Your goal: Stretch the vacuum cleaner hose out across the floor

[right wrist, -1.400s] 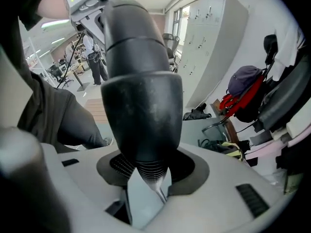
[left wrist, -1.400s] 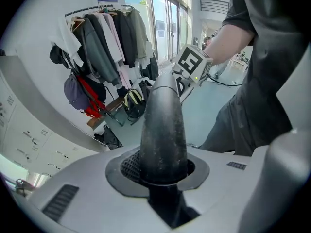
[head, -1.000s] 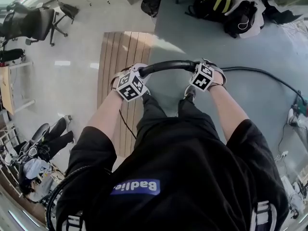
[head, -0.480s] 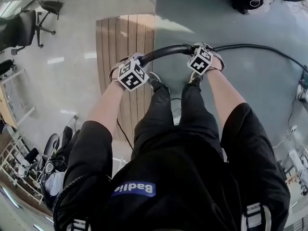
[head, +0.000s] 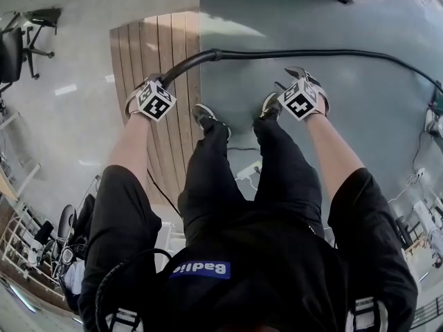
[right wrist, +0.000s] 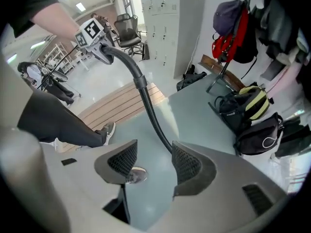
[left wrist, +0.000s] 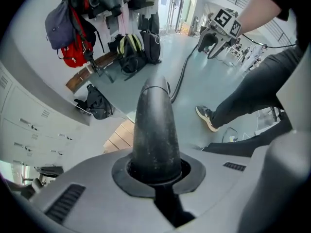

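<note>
The black vacuum hose (head: 291, 52) lies stretched over the grey floor toward the right. Its rigid curved end (head: 181, 66) rises to my left gripper (head: 160, 87), which is shut on it low over the wooden strip. In the left gripper view the hose end (left wrist: 154, 125) stands clamped in my left gripper (left wrist: 155, 166). My right gripper (head: 294, 80) hangs near the floor in front of the hose. The jaws of my right gripper (right wrist: 154, 161) have just been opening, and nothing sits between them. The hose (right wrist: 148, 106) runs on beyond the pads.
A strip of wooden planks (head: 149, 43) crosses the floor at left. The person's shoes (head: 208, 116) stand between the grippers. Bags (right wrist: 252, 110) lie against the far wall, an office chair (head: 17, 43) at far left, cables and a power strip (head: 247, 172) near the legs.
Both grippers have come down toward the floor. The right gripper has let go of the hose, which now lies on the floor. The left has moved left with the hose end.
</note>
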Tool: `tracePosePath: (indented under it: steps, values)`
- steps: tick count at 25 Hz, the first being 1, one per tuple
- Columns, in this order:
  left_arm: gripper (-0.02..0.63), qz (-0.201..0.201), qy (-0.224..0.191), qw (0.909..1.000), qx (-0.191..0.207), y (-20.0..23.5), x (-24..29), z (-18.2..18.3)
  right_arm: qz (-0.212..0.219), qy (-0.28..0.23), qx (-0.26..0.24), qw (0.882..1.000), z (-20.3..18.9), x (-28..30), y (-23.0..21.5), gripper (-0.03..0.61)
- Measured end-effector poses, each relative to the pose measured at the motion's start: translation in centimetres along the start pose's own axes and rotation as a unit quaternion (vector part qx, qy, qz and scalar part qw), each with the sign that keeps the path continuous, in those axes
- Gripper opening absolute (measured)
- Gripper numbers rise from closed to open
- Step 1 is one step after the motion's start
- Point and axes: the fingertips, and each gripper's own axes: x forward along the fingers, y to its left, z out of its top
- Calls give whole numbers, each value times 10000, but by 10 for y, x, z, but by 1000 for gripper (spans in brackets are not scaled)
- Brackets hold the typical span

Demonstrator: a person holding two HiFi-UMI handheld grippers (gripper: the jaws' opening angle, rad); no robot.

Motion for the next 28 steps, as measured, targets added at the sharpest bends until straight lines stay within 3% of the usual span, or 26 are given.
tracePosePath:
  steps: [3,7,13,18,21,24,28]
  values:
    - [41,125,-9,9996,-236,15,42,-18,-17,-153,63,9999,-9,43,-18,209]
    - [41,323,-321,9942,-975,41,93,-40,-32,-442,-148,9989,1,109,-44,209]
    - [41,589,-933,9805,-1627,75,186,-69,-139,-1079,-858,9904,33,203,-77,209]
    - [43,692,-1372,9629,-2220,112,269,-87,-263,-1337,-1434,9802,63,279,-112,209]
    - [43,722,-1486,9524,-2562,124,308,-95,-150,-1368,-1271,9823,70,307,-119,209]
    - [44,504,-1532,9423,-2934,130,333,-101,-6,-1323,-1088,9852,77,319,-116,209]
    - [60,346,-1404,9383,-3142,122,354,-117,108,-1234,-562,9907,66,321,-106,209]
